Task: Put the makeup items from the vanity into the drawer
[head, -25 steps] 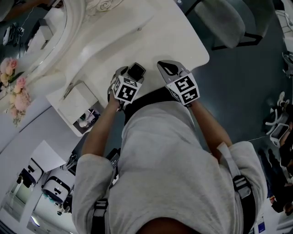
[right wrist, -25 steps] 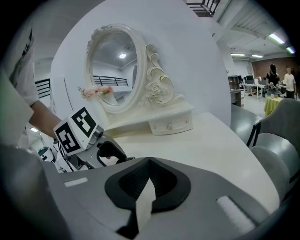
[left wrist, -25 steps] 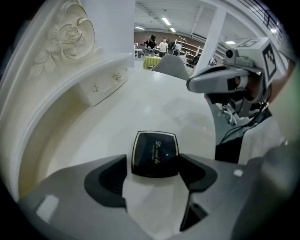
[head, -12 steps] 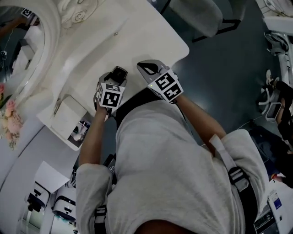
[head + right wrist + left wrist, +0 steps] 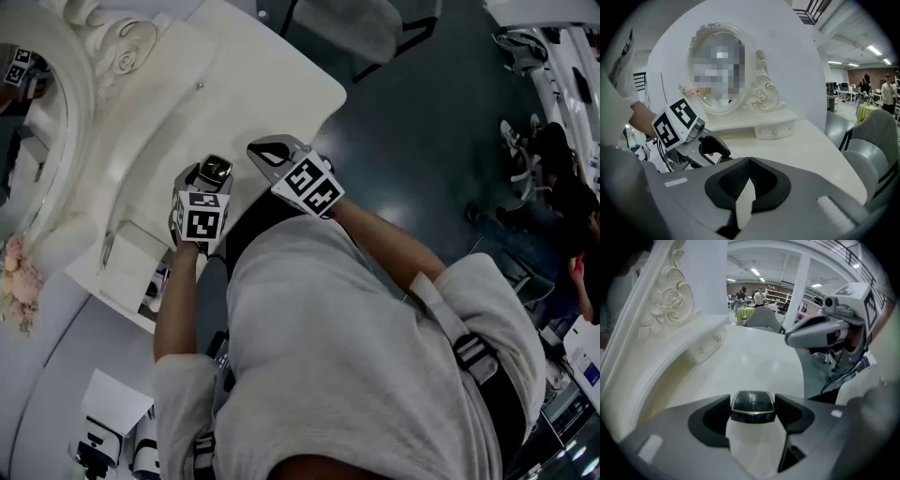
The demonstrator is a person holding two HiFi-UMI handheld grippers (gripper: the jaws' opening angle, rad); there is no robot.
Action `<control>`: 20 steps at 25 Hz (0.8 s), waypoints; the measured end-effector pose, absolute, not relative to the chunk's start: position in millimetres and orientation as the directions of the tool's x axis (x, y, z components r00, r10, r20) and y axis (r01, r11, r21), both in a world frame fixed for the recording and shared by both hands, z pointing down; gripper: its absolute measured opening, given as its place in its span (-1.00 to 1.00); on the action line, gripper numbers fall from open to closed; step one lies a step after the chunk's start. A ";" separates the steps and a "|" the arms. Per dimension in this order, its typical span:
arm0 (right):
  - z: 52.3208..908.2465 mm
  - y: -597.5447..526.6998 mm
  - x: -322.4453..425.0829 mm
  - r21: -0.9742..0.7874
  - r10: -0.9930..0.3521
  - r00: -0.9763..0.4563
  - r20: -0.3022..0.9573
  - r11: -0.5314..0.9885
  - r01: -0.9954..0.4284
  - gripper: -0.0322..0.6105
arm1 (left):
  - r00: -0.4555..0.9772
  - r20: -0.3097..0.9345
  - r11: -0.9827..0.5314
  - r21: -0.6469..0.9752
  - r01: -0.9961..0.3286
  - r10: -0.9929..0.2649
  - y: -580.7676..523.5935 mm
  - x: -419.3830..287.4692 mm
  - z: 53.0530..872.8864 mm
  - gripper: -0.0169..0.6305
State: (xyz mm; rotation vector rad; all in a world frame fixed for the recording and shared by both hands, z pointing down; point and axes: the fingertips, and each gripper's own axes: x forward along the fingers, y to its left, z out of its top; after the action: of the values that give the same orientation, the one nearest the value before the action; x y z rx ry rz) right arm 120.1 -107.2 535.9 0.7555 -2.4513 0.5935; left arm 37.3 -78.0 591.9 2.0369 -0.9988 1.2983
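My left gripper (image 5: 213, 172) hangs over the front edge of the white vanity top (image 5: 248, 84). Its jaws have just been closing and are shut on a small black case with a gold rim (image 5: 752, 404); both pads touch its sides. The case (image 5: 217, 168) shows as a dark square at the gripper's tip in the head view. My right gripper (image 5: 266, 150) hovers just right of it, shut with nothing between its pads (image 5: 747, 185). An open white drawer (image 5: 127, 272) juts out at the lower left, with small items inside.
An oval mirror (image 5: 719, 68) in a carved white frame stands at the back of the vanity, above a small closed drawer (image 5: 776, 129). Pink flowers (image 5: 19, 281) lie far left. A grey chair (image 5: 366, 28) stands beyond the table's right end.
The head view has swung, so table and grippers sit further left. Both grippers have come up a little; the black case stays in the left one.
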 end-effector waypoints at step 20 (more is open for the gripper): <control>536.1 -51.6 -9.0 -0.226 -0.188 -0.805 0.563 0.902 -0.368 -0.90 | 0.199 0.861 -0.375 0.011 -0.927 -0.468 -23.8 -73.1 553.8 -0.06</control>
State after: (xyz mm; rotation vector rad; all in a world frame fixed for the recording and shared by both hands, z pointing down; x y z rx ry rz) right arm -9.0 -51.6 536.1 0.3995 -2.5153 0.4415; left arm -73.1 -23.8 553.8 1.9333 -1.2957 1.0945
